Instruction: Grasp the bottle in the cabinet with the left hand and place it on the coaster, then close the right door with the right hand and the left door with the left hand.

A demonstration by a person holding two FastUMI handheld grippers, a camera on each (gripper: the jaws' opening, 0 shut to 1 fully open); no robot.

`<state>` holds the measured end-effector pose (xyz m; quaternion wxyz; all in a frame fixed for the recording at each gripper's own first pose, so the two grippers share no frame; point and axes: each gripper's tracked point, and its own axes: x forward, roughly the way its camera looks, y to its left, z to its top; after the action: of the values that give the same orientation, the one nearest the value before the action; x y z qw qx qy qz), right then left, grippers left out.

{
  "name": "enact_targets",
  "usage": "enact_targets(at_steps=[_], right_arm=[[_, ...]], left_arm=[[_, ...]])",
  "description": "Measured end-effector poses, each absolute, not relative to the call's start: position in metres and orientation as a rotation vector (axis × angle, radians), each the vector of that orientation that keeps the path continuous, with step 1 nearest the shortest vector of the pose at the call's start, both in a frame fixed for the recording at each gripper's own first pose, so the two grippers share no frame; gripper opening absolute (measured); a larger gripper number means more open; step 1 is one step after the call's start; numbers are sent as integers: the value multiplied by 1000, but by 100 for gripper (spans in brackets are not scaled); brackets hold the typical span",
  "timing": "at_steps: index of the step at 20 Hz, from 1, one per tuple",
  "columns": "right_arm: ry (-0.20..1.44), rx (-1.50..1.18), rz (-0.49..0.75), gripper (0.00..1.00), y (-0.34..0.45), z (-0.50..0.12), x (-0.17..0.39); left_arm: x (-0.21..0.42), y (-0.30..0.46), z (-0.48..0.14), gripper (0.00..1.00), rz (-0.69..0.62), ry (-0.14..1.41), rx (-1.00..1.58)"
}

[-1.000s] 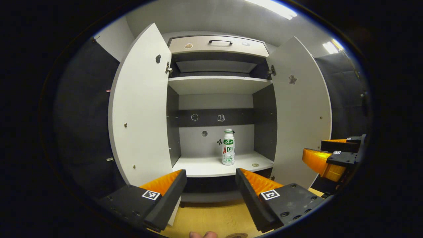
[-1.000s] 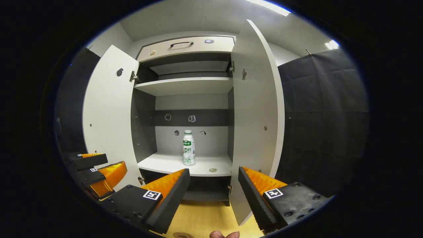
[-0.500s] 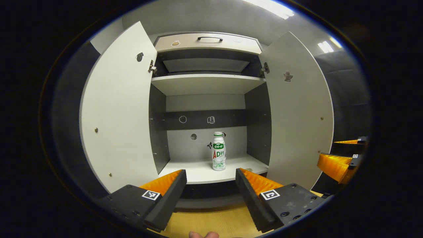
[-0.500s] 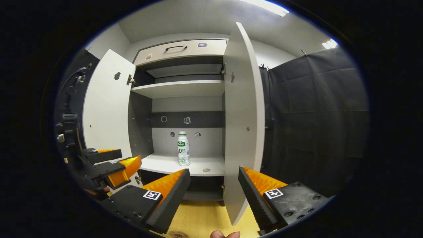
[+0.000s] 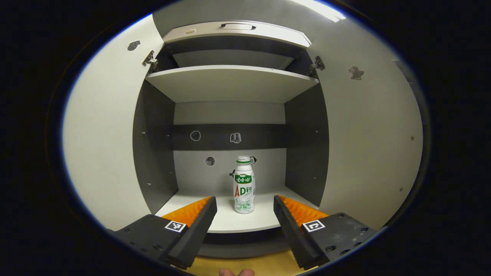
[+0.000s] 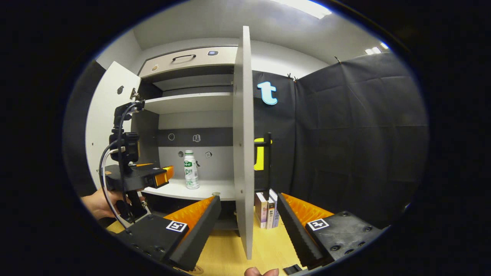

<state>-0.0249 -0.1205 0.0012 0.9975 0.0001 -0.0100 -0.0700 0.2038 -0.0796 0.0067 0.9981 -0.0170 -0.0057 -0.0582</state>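
Observation:
A small white bottle (image 5: 244, 186) with a green label stands upright on the cabinet's lower shelf (image 5: 230, 221). My left gripper (image 5: 244, 199) is open at the shelf's front edge, and the bottle stands farther in, in line with the gap between the fingers. The left door (image 5: 103, 153) and the right door (image 5: 368, 153) both stand wide open. In the right gripper view the bottle (image 6: 190, 170) is on the shelf, and the left gripper (image 6: 165, 174), held by a hand (image 6: 96, 203), is just short of it. My right gripper (image 6: 248, 199) is open and empty, facing the right door's (image 6: 243, 153) front edge.
An upper shelf (image 5: 230, 82) and a drawer with a handle (image 5: 238, 27) sit above. A few books (image 6: 266, 209) stand on the wooden table (image 6: 226, 253) behind the right door. A small round disc (image 6: 216, 194) lies on the lower shelf.
My left gripper has moved forward to the cabinet, so the bottle looms larger between its fingers. The right gripper has swung right; the right door now stands edge-on and the books have come into sight.

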Motion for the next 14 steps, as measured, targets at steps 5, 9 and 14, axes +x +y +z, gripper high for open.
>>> enact_targets(at_steps=[5, 9, 14], right_arm=[[-23, -1, -173, 97, -155, 0, -20], [-22, 0, -196, 97, -182, -4, -16], [-9, 15, -200, 98, -204, -12, -16]], left_arm=[[277, -86, -5, 94, -96, 9, 1], [325, -88, -21, 95, -58, 23, 26], [365, -90, -43, 95, -30, 51, 21]])
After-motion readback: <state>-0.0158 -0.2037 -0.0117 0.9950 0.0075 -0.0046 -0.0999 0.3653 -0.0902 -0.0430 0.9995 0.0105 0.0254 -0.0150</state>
